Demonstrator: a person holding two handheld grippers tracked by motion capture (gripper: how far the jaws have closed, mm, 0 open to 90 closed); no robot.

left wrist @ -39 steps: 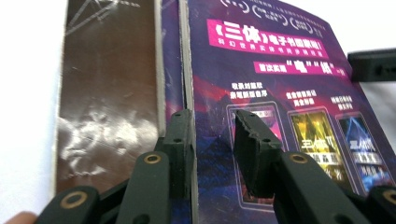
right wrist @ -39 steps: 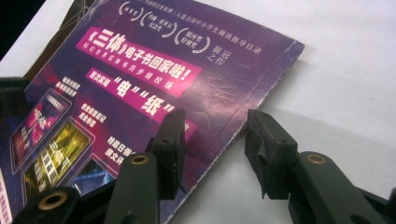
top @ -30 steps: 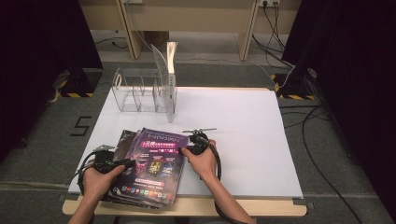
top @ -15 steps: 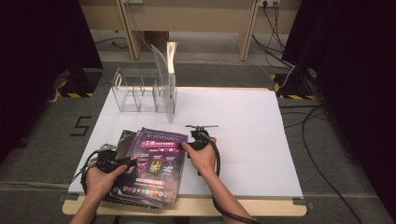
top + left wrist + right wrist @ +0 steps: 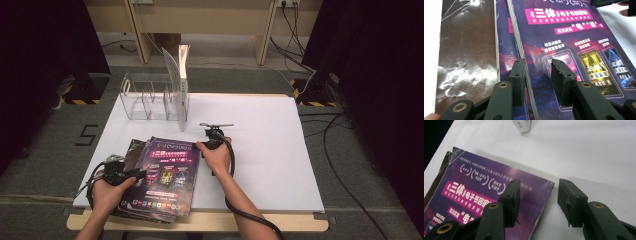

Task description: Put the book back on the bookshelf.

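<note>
A stack of magazines lies at the near left of the white table top (image 5: pixel 260 140). The top magazine (image 5: pixel 170 170) has a purple cover with pink banners. My left gripper (image 5: pixel 141 174) lies at the stack's left side. Its jaws (image 5: pixel 537 77) stand apart over the top magazine's (image 5: pixel 579 37) left edge and pinch nothing. My right gripper (image 5: pixel 207 141) is at the cover's far right corner. Its jaws (image 5: pixel 539 200) have just been opening: one is over the magazine (image 5: pixel 486 195), the other over bare table, with nothing clamped between them.
A clear acrylic organizer (image 5: pixel 147 102) stands at the back left of the table, with an upright book (image 5: pixel 183 70) at its right end. A brown glossy cover (image 5: pixel 466 50) sticks out under the stack. Cables trail on the floor to the right.
My right hand and gripper have slid a little farther from the person, up along the magazine's right edge to its far corner. The left hand has stayed put.
</note>
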